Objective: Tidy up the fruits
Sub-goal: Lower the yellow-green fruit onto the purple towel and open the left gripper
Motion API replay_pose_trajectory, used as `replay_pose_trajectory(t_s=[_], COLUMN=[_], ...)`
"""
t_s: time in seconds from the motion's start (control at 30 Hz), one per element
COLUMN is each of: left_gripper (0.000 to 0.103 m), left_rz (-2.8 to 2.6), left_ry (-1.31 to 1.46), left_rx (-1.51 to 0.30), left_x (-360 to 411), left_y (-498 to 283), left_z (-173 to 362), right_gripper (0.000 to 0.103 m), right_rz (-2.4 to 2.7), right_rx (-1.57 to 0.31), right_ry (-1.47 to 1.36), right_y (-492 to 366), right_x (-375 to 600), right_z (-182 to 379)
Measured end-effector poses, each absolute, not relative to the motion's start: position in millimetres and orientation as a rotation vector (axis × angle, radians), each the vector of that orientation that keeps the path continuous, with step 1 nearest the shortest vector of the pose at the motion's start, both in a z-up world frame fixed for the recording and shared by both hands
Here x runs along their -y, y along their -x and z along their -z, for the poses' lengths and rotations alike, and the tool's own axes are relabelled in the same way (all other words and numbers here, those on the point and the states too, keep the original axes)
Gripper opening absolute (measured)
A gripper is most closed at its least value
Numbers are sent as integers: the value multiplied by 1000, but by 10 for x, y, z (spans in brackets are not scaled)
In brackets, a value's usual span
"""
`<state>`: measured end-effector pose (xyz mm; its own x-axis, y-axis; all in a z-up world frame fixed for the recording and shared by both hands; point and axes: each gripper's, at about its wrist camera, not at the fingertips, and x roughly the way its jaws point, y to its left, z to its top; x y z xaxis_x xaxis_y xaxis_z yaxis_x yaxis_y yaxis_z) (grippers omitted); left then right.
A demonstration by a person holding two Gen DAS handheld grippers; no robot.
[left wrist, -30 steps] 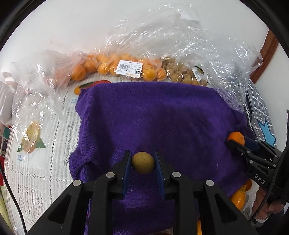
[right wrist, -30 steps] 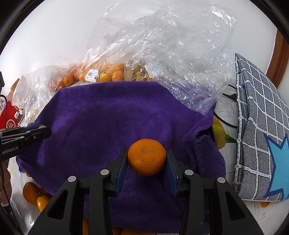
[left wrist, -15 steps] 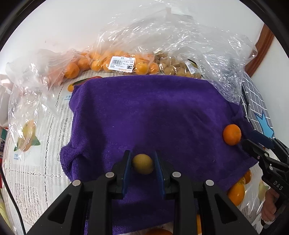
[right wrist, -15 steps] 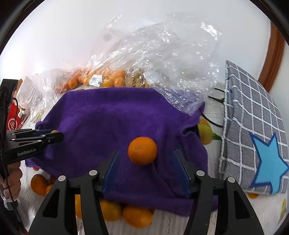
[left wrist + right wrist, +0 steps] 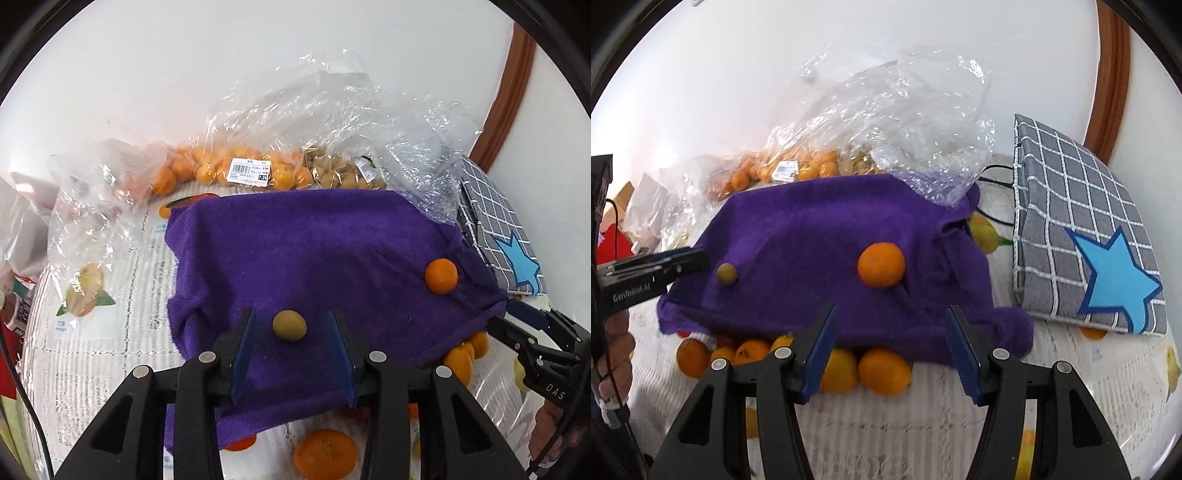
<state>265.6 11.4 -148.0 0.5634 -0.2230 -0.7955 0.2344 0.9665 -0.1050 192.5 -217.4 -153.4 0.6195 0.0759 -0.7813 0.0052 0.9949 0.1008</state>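
A purple towel [image 5: 314,251] covers the middle of the table. A small yellow-brown fruit [image 5: 289,324] lies on its near part. My left gripper [image 5: 290,318] straddles it, jaws opening, and the blue pads stand clear of the fruit on both sides. An orange [image 5: 881,264] rests on the towel [image 5: 812,236] just beyond my right gripper [image 5: 892,314], which is open and holds nothing. The right view also shows the small fruit [image 5: 726,273] beside the left gripper [image 5: 679,260]. In the left view the orange [image 5: 440,276] sits left of the right gripper [image 5: 524,321].
Clear plastic bags [image 5: 332,122] at the back hold several tangerines [image 5: 207,170] and small brown fruits [image 5: 343,173]. A grey checked cloth with a blue star [image 5: 1082,236] lies at the right. Loose oranges [image 5: 884,371] crowd the towel's near edge. A white wall stands behind.
Both grippers let go of their fruit and drew back and up. The small fruit and the orange now rest on the towel, and the left jaws have spread wider.
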Motion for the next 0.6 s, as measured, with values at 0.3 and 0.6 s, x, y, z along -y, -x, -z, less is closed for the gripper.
replay_pose_trajectory(t_s=[0.3, 0.6], left_gripper=[38, 38], left_rz=[298, 276], left_ry=[21, 46], left_rx=[-912, -893], left_x=[-207, -278], left_y=[-2554, -2548], left_z=[1401, 1432], right_gripper=[59, 59], right_rz=[-69, -68], right_rx=[-914, -921], right_ry=[-107, -125], right_y=[-1699, -1589], right_x=[2074, 2007], right_z=[1599, 1710])
